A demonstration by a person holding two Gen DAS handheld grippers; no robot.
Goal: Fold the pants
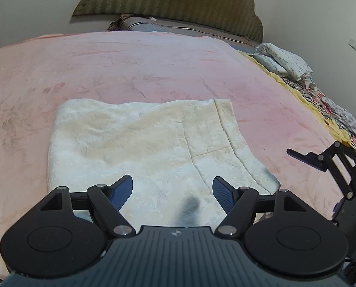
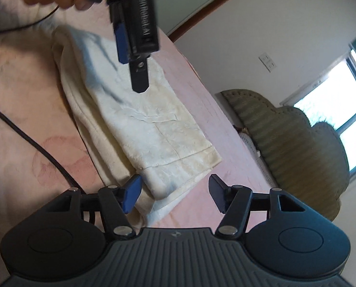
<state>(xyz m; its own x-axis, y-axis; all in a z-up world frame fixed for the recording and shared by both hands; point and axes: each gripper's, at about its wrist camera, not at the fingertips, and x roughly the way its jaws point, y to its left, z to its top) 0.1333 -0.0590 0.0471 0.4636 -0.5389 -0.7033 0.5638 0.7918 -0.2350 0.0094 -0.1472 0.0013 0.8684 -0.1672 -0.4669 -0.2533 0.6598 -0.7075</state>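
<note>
Cream white pants (image 1: 139,143) lie folded into a flat rectangle on the pink blanket (image 1: 130,67); they also show in the right wrist view (image 2: 142,124). My left gripper (image 1: 173,191) is open and empty, hovering over the near edge of the pants. It shows from the side in the right wrist view (image 2: 130,55), above the pants. My right gripper (image 2: 174,196) is open and empty, just above the pants' waistband corner. It shows at the right edge of the left wrist view (image 1: 321,165), beside the pants.
A green padded headboard (image 1: 178,7) stands behind the bed. Pillows and patterned bedding (image 1: 309,83) lie at the bed's right side. A black cable (image 2: 34,143) runs across the blanket. A bright window (image 2: 340,110) is at the right.
</note>
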